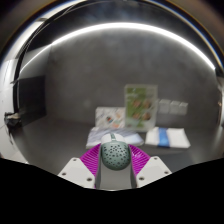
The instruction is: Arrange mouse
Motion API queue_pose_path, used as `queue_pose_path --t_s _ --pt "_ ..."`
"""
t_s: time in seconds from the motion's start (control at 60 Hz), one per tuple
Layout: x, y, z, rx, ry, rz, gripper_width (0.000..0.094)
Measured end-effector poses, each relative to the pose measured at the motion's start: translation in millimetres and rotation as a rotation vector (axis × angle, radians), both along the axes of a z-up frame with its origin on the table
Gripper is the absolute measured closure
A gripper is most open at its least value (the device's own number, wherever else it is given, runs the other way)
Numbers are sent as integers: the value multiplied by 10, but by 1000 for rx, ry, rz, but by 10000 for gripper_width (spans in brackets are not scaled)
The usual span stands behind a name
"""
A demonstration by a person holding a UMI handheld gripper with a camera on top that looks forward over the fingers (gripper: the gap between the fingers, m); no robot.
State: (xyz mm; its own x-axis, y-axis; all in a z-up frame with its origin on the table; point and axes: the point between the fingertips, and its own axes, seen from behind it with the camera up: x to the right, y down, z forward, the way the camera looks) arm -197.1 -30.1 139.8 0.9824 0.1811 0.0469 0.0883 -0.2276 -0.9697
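Held between the two fingers of the hand-held gripper (115, 165): a rounded grey-green mouse with a speckled, perforated shell (114, 155). Magenta pads (93, 158) pressed against both flanks of the mouse, one per side, with no visible gap. Fingers thus closed onto the mouse, pinching it. Mouse top rising above the fingertips, lower part hidden between the white finger bodies. Contact between the mouse underside and the bench cannot be determined.

Beyond the fingers, on the grey bench (60, 135): a flat white sheet or booklet with red and blue print (104, 125), lying just behind the mouse and partly hidden by it. Ahead and to the right of the fingers: a flat white and blue rectangular item (167, 137), resting on the bench, apart from the mouse. Nature of this item, box or folded paper, too small to tell. Farther ahead, behind both flat items: an upright green and white printed card or carton (140, 105), standing near the back wall. Contents not visible.

Well to the left of the fingers: a dark rectangular panel, resembling a screen (30, 100), upright at the edge of the bench.
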Motion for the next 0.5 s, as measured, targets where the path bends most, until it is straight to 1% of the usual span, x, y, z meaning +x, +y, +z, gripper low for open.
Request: queue_pose_path --t_s 0.067,0.117,0.15,0.183,0.233,0.283,0.35,0.433,0.5 --pt "511 -3 555 85 -17 -91 530" --pt "995 -24 702 108 -50 -159 532" --pt "1368 -13 698 113 -50 -232 532" --pt "1742 14 567 95 -50 -302 532" --pt "2159 10 202 28 -62 -356 532" --pt "2432 15 -141 -35 -23 -374 532" --pt "2586 67 -612 -127 45 -369 531" --pt "2689 201 -983 -166 12 -360 531" --pt "2731 253 -1135 -192 -7 -358 528"
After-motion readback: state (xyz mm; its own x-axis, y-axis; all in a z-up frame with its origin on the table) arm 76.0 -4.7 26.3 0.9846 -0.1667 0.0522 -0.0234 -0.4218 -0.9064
